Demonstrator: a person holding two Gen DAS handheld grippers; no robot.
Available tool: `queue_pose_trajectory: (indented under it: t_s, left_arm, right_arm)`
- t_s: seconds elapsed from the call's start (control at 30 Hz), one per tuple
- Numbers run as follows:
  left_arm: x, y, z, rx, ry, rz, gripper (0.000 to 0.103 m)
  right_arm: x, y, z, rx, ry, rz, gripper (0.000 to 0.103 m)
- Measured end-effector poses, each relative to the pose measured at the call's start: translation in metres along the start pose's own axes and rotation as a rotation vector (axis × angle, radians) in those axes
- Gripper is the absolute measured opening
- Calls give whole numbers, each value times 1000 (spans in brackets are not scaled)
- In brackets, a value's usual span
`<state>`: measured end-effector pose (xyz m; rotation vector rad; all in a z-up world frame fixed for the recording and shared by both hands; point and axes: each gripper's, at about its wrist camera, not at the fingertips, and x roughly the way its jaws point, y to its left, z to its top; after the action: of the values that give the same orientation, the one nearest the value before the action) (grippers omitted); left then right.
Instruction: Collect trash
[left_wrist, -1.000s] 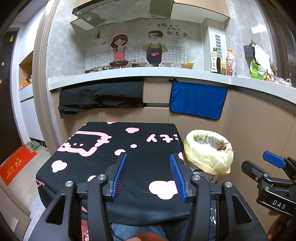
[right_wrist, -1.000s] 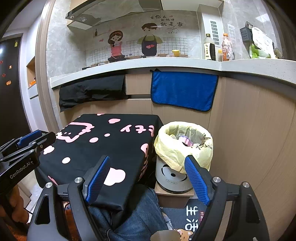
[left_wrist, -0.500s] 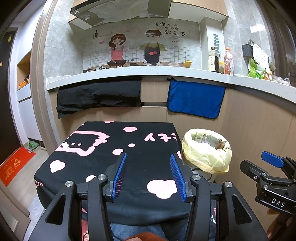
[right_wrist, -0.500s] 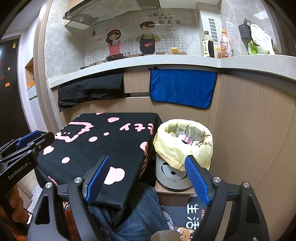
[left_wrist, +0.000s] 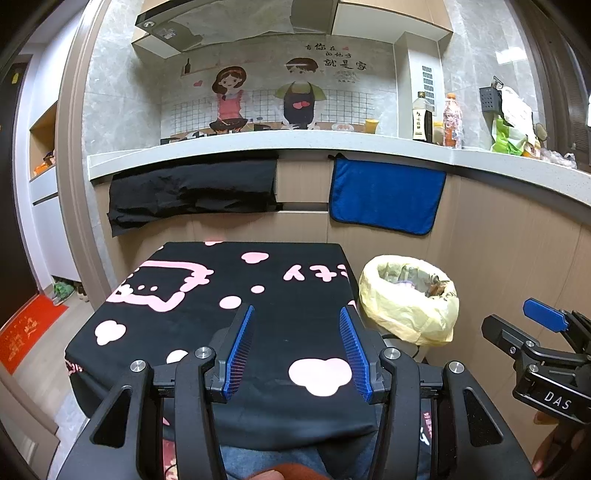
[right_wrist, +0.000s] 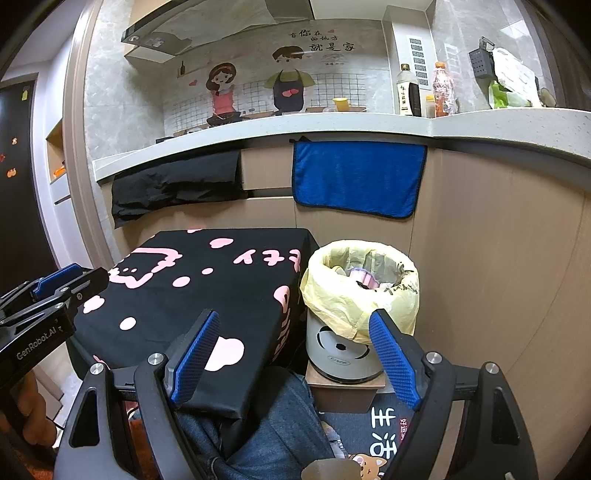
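Note:
A grey trash bin with a yellow bag liner (right_wrist: 360, 295) stands on a small box right of the table; it also shows in the left wrist view (left_wrist: 408, 299). Crumpled trash (right_wrist: 360, 275) lies inside it. A table under a black cloth with pink cartoon prints (left_wrist: 236, 295) carries no loose trash that I can see. My left gripper (left_wrist: 295, 350) is open and empty over the table's near edge. My right gripper (right_wrist: 291, 354) is open and empty, held in front of the bin and the table's right corner (right_wrist: 291, 295).
A kitchen counter (left_wrist: 332, 142) runs behind, with bottles (left_wrist: 423, 118) and bags on it. A black cloth (left_wrist: 192, 195) and a blue towel (left_wrist: 384, 201) hang from its front. Wood panelling is on the right, a red mat (left_wrist: 26, 332) lies on the floor at left.
Both views have shifted slightly, as the grippers drew back and rose a little. Both grippers stay open and empty.

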<state>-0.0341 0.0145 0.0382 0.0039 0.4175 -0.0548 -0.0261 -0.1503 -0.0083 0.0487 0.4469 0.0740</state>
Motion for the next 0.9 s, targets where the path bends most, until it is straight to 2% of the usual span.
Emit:
queue_pose_trajectory:
  t_s: [0.6, 0.9]
  left_arm:
    - [2, -4, -1, 7, 1, -4, 49]
    - [5, -5, -5, 21, 8, -30, 49]
  right_arm:
    - [-1, -4, 0, 8, -2, -2, 81]
    - [-2, -5, 0, 11, -2, -12, 81]
